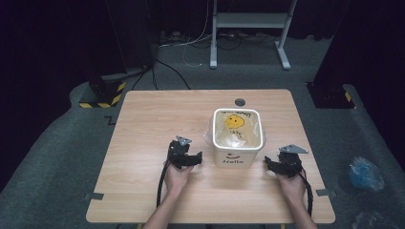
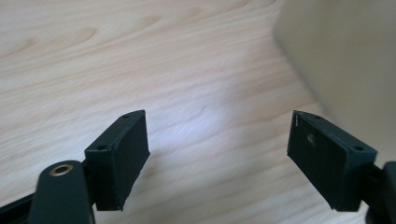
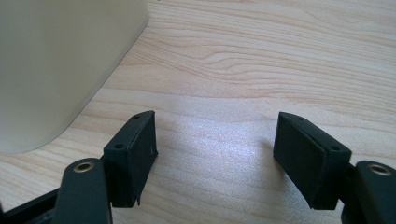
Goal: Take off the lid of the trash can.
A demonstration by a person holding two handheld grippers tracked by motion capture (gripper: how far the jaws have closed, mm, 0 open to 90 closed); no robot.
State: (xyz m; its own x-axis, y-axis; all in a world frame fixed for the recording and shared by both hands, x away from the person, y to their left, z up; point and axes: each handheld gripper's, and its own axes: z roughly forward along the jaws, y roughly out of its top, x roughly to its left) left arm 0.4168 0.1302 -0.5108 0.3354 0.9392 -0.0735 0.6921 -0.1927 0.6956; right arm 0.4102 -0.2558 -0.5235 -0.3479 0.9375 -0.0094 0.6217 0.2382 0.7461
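Item: white bin [image 1: 237, 153], clear liner bag [image 1: 237, 131] inside, table [image 1: 143, 124] centre. Left gripper [image 1: 197, 158] at its 9 o'clock, right gripper [image 1: 267, 163] at 3 o'clock; both spread wide, empty. Risk: one-sided push likely tips bin or dislodges bag.

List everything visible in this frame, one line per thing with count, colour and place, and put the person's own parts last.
table: one, light wood, centre of the high view.
bin: one, white with a clear bag liner and a yellow smiley face, on the table between the two grippers, touching neither.
round grommet: one, grey, at the table's far edge.
metal stand: one, light grey, on the floor beyond the table.
crumpled plastic bag: one, bluish, on the floor at the right.
hazard-striped base: one, black and yellow, on the floor at far left.
left gripper: one, black, jaws open and empty, left of the bin.
right gripper: one, black, jaws open and empty, right of the bin.
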